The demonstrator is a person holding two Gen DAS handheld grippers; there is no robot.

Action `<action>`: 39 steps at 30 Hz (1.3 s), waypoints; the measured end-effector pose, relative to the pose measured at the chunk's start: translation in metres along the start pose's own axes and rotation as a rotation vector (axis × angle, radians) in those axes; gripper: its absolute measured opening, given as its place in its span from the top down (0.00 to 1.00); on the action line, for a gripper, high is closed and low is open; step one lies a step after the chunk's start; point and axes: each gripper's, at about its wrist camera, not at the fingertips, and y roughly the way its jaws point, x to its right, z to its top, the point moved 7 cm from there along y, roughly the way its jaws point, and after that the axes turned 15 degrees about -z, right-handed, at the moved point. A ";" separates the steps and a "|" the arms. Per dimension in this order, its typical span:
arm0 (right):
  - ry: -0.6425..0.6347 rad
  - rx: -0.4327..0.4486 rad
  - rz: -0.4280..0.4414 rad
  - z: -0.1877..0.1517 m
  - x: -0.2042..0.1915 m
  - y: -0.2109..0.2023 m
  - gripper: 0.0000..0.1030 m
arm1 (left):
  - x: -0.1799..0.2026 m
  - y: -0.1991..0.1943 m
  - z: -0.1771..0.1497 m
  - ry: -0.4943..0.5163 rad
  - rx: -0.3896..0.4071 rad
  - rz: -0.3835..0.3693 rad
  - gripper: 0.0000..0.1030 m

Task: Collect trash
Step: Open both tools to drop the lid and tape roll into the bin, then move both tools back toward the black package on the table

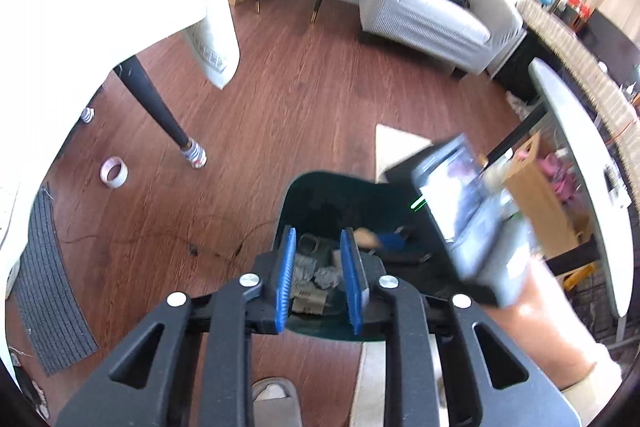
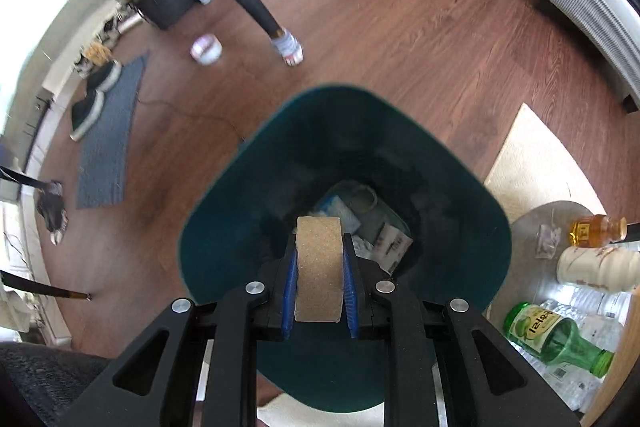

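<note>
Cork-brown block (image 2: 319, 269) sits gripped between the right gripper (image 2: 319, 281) jaws, directly above the green bin (image 2: 224, 227), long axis pointing forward; left gripper (image 1: 319, 281) hangs open, empty, beside it.

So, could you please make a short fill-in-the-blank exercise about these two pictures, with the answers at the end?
1. The right gripper is shut on a tan cork-like ____.
2. The left gripper is open and holds ____.
3. Both grippers are above a dark green ____ that already contains wrappers.
4. On the grey side table, the green glass bottle lies on its ____.

Missing words: block; nothing; bin; side
</note>
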 end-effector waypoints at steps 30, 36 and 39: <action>-0.113 0.130 -0.024 -0.023 -0.016 -0.060 0.59 | 0.083 -0.104 0.065 0.000 0.349 -0.117 0.75; -0.053 0.287 0.000 -0.014 0.008 -0.128 0.62 | 0.099 -0.123 0.072 0.028 0.414 -0.114 0.66; -0.021 0.357 0.001 -0.015 0.027 -0.160 0.62 | 0.112 -0.124 0.073 0.047 0.429 -0.127 0.63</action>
